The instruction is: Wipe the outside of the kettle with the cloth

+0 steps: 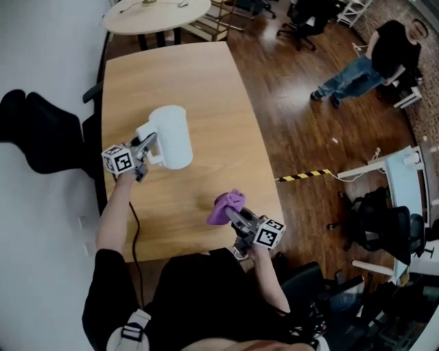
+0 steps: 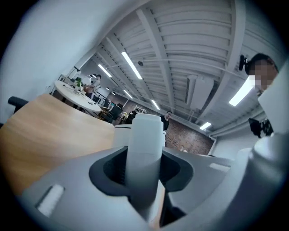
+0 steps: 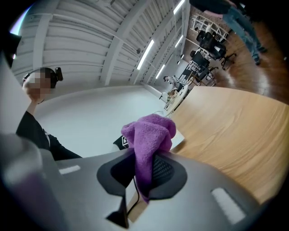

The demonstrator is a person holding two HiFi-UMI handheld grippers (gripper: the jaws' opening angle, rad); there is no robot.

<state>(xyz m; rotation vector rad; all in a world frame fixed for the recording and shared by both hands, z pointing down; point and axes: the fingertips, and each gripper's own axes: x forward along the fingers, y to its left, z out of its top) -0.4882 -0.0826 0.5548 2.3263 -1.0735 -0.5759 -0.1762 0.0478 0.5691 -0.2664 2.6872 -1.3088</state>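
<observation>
A white kettle (image 1: 171, 136) stands on the wooden table (image 1: 206, 82), towards its left side. My left gripper (image 1: 147, 146) is shut on the kettle's handle (image 2: 144, 153), which rises upright between the jaws in the left gripper view, with the kettle body (image 2: 121, 135) just behind. My right gripper (image 1: 234, 215) hovers over the table's near right part, apart from the kettle. It is shut on a bunched purple cloth (image 1: 227, 205), which sticks up out of the jaws (image 3: 149, 137) in the right gripper view.
A round table (image 1: 154, 14) stands beyond the far end. A black chair (image 1: 41, 134) sits left of the table. On the wooden floor to the right are a person (image 1: 374, 62), striped tape (image 1: 302, 176) and office chairs (image 1: 384, 223).
</observation>
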